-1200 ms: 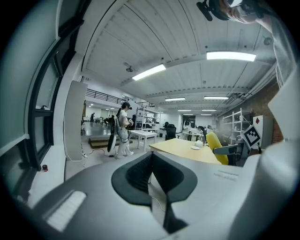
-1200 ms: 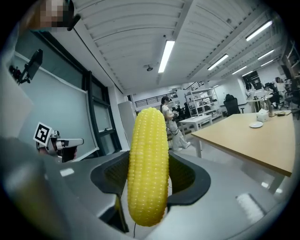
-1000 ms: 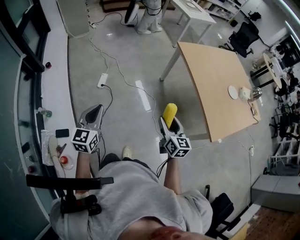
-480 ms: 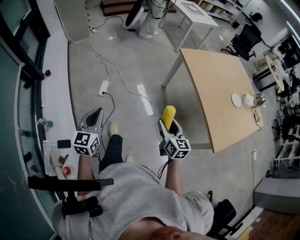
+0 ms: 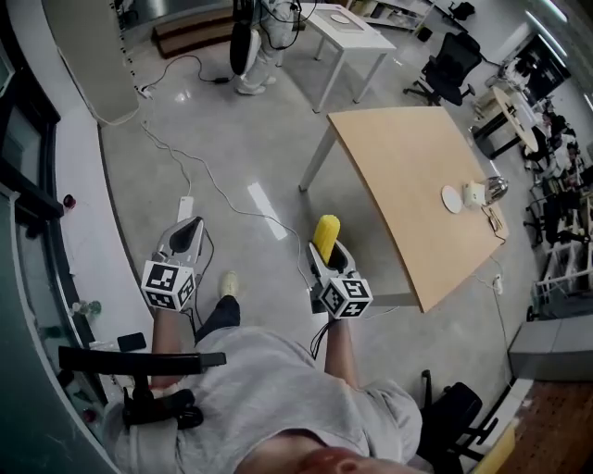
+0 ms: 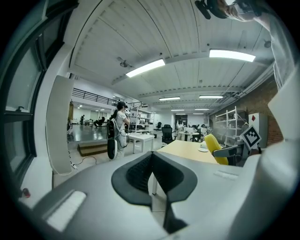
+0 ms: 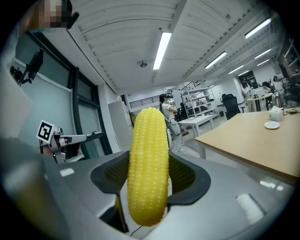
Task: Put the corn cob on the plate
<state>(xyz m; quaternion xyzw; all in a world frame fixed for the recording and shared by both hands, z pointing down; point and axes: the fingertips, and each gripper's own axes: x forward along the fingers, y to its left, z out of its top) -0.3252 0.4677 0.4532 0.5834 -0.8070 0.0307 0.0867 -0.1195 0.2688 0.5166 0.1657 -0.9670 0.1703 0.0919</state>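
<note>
Head view shows the corn cob [image 5: 327,230] in the right hand-held gripper [image 5: 324,252] over the floor [image 5: 241,139], the plate [image 5: 451,198] well apart at two o'clock on the table [image 5: 398,157]. Left gripper view: left hand-held gripper [image 6: 153,173], jaws together, empty. Right gripper view: jaws clamped on the upright cob's lower half; its rounded body could, I judge, pivot or slip out during the carry.

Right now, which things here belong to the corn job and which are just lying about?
Job: yellow corn cob, held in the right gripper; small white round plate; light wooden table under it.
Lying about: white power strip; black office chair; white side table; empty left gripper.
</note>
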